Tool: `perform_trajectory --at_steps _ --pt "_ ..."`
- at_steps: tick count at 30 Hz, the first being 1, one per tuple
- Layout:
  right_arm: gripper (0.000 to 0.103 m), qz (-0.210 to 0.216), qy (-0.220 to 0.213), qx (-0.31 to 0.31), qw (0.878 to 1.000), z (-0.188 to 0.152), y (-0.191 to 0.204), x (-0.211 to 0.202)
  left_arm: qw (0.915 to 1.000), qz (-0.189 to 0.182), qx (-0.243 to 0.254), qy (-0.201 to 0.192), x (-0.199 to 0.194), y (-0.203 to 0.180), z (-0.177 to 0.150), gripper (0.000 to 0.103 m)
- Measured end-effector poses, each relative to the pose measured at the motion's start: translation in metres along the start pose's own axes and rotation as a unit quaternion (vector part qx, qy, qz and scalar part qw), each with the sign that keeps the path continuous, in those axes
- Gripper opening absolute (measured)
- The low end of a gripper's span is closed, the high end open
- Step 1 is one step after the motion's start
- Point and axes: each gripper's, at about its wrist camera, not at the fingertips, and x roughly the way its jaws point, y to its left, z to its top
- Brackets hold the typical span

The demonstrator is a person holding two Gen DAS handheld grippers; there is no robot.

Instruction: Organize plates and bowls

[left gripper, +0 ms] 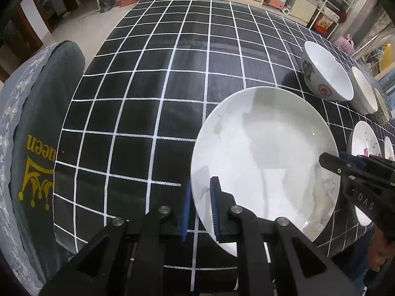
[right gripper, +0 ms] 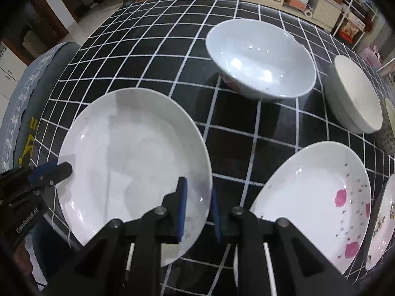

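Note:
A plain white plate [left gripper: 264, 157] [right gripper: 133, 162] hangs between both grippers over the near part of the black checked tablecloth [left gripper: 153, 74]. My left gripper [left gripper: 200, 208] is shut on its left rim, blue pads on either side of the edge. From the right wrist view, this gripper [right gripper: 61, 170] shows at the plate's far left. My right gripper [right gripper: 198, 209] is shut on the right rim and appears as a black tip [left gripper: 330, 161] in the left wrist view. The plate looks slightly raised and tilted.
Behind the plate stand a white bowl with a red mark [left gripper: 325, 74] [right gripper: 261, 59], a cream bowl [right gripper: 355, 93] and a patterned bowl [left gripper: 381, 113]. To the right lie a pink-flowered plate [right gripper: 313, 197] and another plate [right gripper: 382, 222]. A grey-covered chair [left gripper: 37, 148] stands at the left.

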Motion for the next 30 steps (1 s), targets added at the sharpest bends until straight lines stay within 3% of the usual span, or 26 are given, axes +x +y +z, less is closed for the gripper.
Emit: perform_trajectory --at_steps 2,12,20,24,30 --pt "0.023 0.004 0.008 0.002 1.000 0.000 -0.001 -0.001 1.0000 0.001 -0.006 0.000 -0.002 0.001 -0.001 0.014" --pt "0.023 0.001 -0.032 0.004 0.999 -0.017 -0.015 -0.055 0.9986 0.038 -0.022 -0.029 -0.042 0.007 -0.016 0.014" --pt "0.023 0.012 -0.043 0.040 0.998 -0.036 -0.055 -0.091 0.9987 -0.014 0.014 -0.048 -0.091 -0.045 -0.034 0.014" --pt "0.023 0.038 -0.041 0.073 0.996 -0.048 -0.082 -0.107 0.9971 -0.040 0.041 -0.051 -0.106 -0.076 -0.037 0.014" --pt "0.023 0.052 -0.029 0.107 0.992 -0.060 -0.118 -0.118 0.9940 -0.084 0.061 -0.034 -0.114 -0.118 -0.033 0.016"
